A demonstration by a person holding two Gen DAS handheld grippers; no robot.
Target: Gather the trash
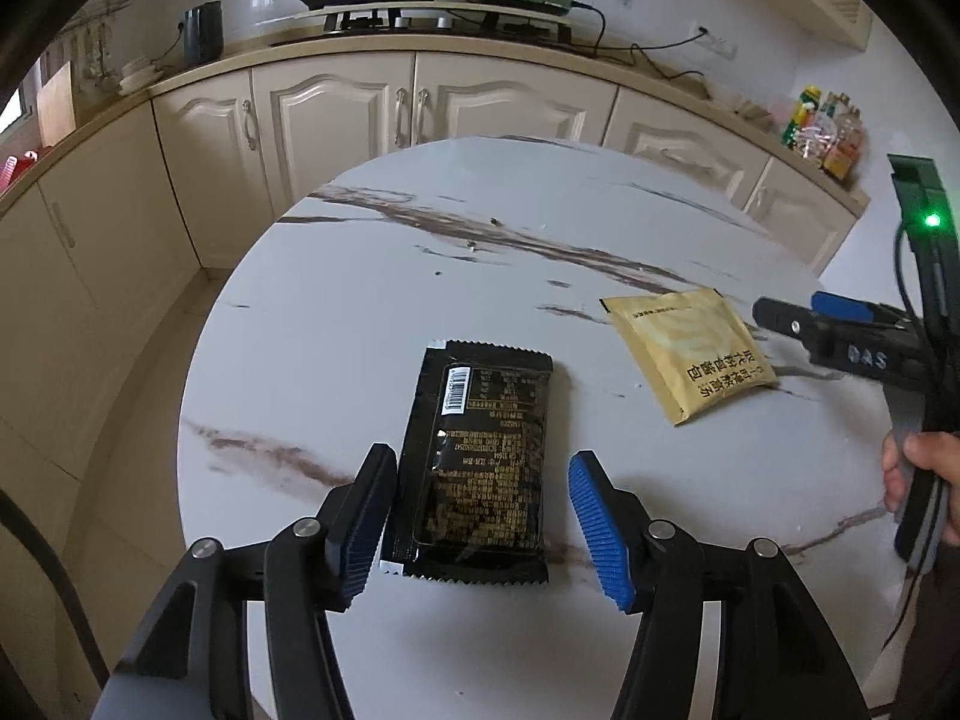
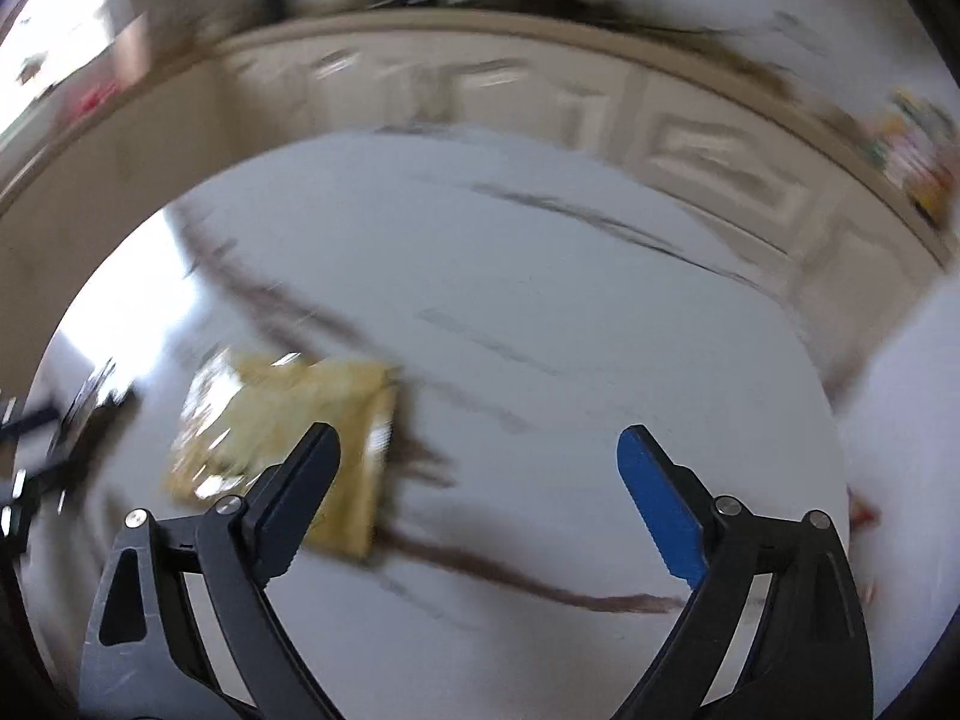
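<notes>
Wrappers lie flat on the round marble counter [image 1: 372, 324] in front of me. The black wrapper [image 1: 480, 456] sits at the centre, printed side up with its barcode toward twelve o'clock. My left hand-held gripper [image 1: 480, 519] straddles its near half, jaws partly spread: the left pad sits right at the wrapper's edge, though I cannot tell whether it touches, and the blue right pad stands clear of it, so nothing is gripped. The tan wrapper [image 1: 690, 354] lies near the black one, toward two o'clock, apart from it. At three o'clock my right hand-held gripper [image 1: 774, 315] reaches in, its tips just beside the tan wrapper's far corner, and my fingers [image 1: 924, 456] wrap its handle.

The right wrist view is smeared by motion. There that gripper's jaws stand wide and empty over bare marble, with the tan wrapper at nine o'clock of them, partly behind the left finger [image 2: 300, 492].
</notes>
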